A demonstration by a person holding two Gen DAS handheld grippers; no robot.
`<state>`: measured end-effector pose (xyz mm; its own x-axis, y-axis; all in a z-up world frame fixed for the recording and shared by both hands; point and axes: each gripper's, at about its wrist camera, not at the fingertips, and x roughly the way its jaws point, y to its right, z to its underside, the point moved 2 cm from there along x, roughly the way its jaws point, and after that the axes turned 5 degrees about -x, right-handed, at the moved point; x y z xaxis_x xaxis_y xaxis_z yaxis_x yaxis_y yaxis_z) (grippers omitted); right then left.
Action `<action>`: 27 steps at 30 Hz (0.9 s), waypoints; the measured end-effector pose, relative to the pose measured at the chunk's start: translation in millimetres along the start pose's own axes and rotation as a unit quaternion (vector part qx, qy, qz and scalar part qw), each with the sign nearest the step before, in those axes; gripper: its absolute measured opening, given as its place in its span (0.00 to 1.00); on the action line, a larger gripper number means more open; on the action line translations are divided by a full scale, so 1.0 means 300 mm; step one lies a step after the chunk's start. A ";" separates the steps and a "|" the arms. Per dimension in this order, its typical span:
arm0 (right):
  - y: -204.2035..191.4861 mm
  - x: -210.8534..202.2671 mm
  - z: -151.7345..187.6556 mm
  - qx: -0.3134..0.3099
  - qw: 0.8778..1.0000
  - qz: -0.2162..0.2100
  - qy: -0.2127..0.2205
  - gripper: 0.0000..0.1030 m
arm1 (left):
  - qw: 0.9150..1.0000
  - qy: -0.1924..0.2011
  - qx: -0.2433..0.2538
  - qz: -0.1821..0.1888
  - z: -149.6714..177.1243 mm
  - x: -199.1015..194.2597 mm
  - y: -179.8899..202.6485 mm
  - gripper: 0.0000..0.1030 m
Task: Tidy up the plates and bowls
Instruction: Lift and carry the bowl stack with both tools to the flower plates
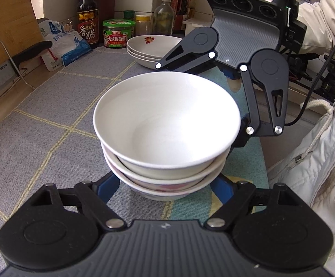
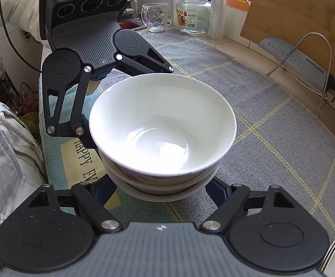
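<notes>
**Both tongs bracketing the bowl stack, grip unconfirmed**

Left gripper (image 1: pixel 165 191): from my left wrist view its blue-tipped fingers (image 1: pixel 106 190) straddle the base of the stack of three nested white ceramic bowls (image 1: pixel 166 124). Fingertips run in under the bowl rims, so I can't tell if the pads press the bottom bowl or stand just off it. Jaws are fairly wide either way.

Right gripper (image 2: pixel 161 191): same picture from the opposite side. Its fingers (image 2: pixel 218 189) flank the stack's lowest bowl, tips hidden under the rim. Contact not readable here either.

Each tong shows in the other's camera, facing it across the stack, angled down.

Stack sits upright on the grey woven mat with yellow grid lines (image 1: pixel 52 106), near the counter's front edge, top bowl empty.

Further out:
- pile of shallow white plates with a red flower print (image 1: pixel 152 48), behind the stack, apart from it
- dark vinegar bottle (image 1: pixel 87 16), green-lidded sauce jar (image 1: pixel 118 33), blue-white bag (image 1: pixel 63 43) along the back
- steel cleaver in a wire rack (image 2: pixel 294 57), bamboo board (image 2: pixel 301 11), clear glass mug (image 2: pixel 154 17), glass jar (image 2: pixel 194 15)
- white jacket sleeve (image 1: pixel 324 23) behind the right tong
</notes>
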<state>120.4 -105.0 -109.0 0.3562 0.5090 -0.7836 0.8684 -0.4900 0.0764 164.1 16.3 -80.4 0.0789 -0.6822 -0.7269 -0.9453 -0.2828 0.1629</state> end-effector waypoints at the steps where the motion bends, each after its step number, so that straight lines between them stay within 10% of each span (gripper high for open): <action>1: 0.003 0.002 0.000 0.000 1.000 -0.001 0.002 0.85 | 1.000 0.000 -0.001 0.000 -0.001 0.000 0.001 0.82; 27: 0.015 -0.085 -0.004 -0.023 1.000 0.013 -0.003 0.87 | 1.000 -0.003 0.018 -0.023 -0.069 0.011 0.051 0.82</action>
<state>115.7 -119.5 -87.9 0.3765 0.4922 -0.7848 0.8740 -0.4696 0.1247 156.5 -4.3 -66.6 0.1206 -0.6642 -0.7377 -0.9517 -0.2888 0.1044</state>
